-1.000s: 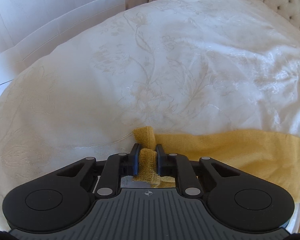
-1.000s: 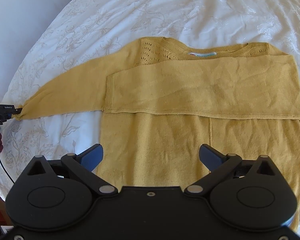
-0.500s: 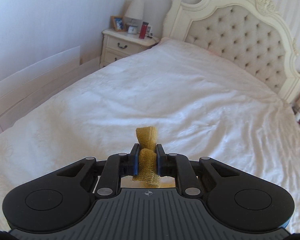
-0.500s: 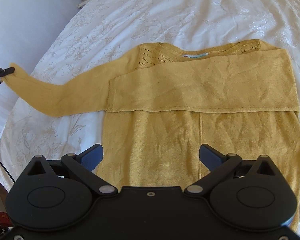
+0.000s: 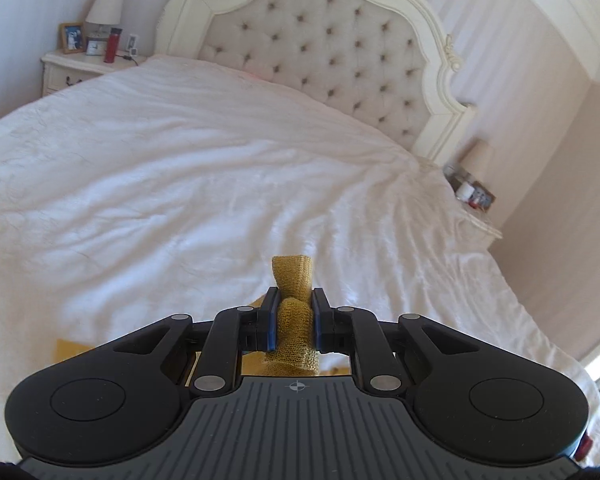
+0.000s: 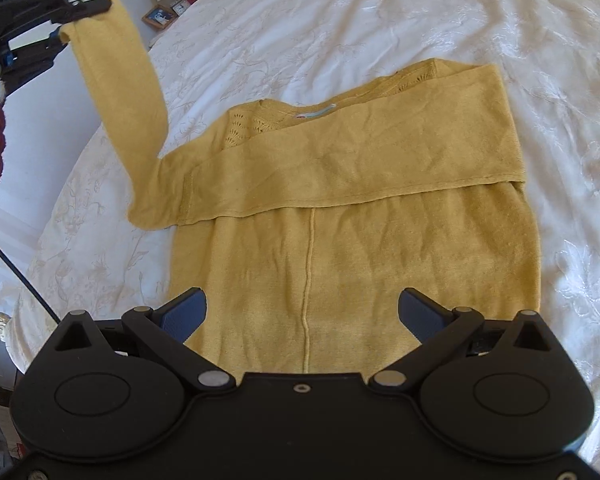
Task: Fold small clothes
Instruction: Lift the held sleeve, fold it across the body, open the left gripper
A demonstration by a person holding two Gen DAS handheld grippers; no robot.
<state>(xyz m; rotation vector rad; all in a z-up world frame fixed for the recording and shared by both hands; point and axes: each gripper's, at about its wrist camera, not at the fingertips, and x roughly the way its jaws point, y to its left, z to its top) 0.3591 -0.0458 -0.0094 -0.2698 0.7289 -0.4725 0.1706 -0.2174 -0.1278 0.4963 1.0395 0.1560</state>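
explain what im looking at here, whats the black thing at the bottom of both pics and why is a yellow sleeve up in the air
The black shapes are two hand-held grippers, one in each of a person's hands, each carrying a camera that looks along its fingers. There is no robot arm.

One picture is from the left gripper. Its jaws are shut on the sleeve cuff of a yellow sweater; beyond it are the white bedspread and a headboard.

The other picture is from the right gripper, open and empty above the sweater lying on the bed. One sleeve is already folded across the chest. At top left of that view, the left gripper holds the other sleeve up off the bed.
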